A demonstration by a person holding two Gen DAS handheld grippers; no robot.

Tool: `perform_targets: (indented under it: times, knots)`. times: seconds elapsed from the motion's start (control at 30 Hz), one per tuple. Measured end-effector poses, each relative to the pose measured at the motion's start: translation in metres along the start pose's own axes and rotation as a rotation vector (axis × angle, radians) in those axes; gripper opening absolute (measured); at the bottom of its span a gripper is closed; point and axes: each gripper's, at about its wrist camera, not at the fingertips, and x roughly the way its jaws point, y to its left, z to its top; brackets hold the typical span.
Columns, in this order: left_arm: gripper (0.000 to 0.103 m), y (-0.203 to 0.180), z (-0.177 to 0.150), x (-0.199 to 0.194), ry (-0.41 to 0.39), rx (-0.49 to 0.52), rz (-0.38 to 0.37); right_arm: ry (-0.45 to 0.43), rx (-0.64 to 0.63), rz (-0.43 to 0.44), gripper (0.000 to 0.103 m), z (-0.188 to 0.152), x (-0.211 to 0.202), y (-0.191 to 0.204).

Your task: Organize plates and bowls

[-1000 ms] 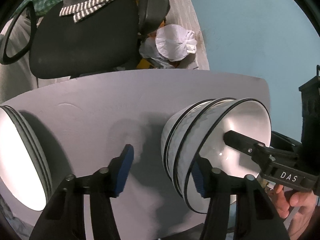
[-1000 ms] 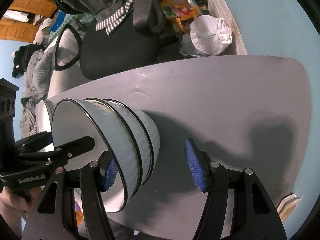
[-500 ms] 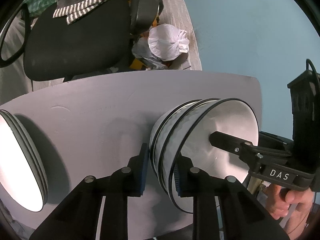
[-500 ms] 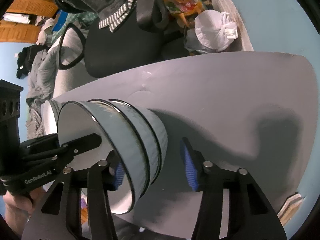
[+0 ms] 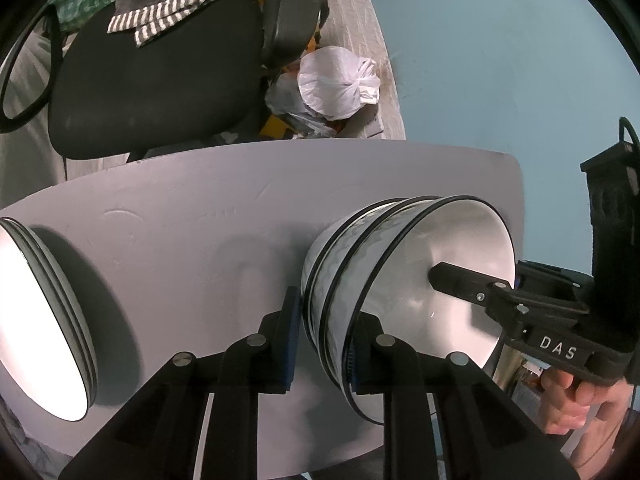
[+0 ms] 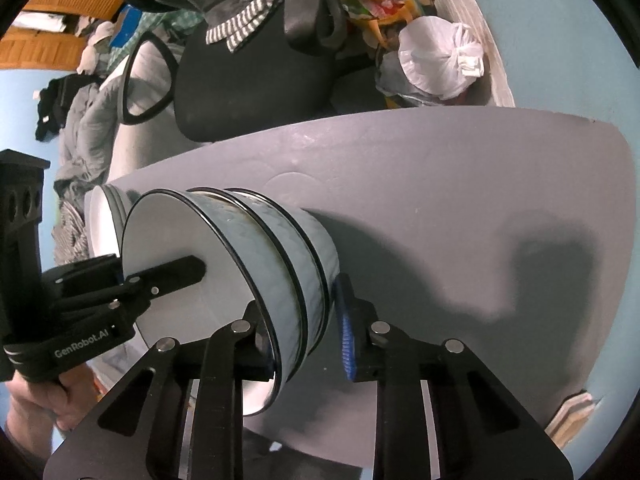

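Both grippers clamp the same stack of bowls (image 5: 404,280) from opposite sides. The left gripper (image 5: 322,340) has closed narrow over the near wall of the stack, one blue pad outside against the lowest bowl, the other inside the top bowl's rim. The right gripper (image 6: 306,340) does the same from its side, one finger inside the white hollow, the blue pad of the other pressed on the outer wall. In each wrist view the other gripper's black finger reaches into the top bowl.

The stack is three nested bowls, white inside, pale patterned outside, black rims. In these views I cannot tell whether it rests on the grey table (image 5: 192,232) or is lifted off it.

Well apart, at the table's left end, sits a stack of plates (image 5: 40,320), white with dark rims. Beyond the table stands a black office chair (image 5: 152,80) with a striped cloth (image 5: 168,24) draped over it, and a tied white plastic bag (image 5: 340,80) lies by the blue wall.
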Motion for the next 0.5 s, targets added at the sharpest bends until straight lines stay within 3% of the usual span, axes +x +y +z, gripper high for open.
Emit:
perform_targets:
  times: [0.5]
  knots:
    - [0.019,-0.0004,-0.001,0.0004,-0.002,-0.004,0.016,-0.033,0.027,-0.033,0.019,-0.0038,-0.002,0.003]
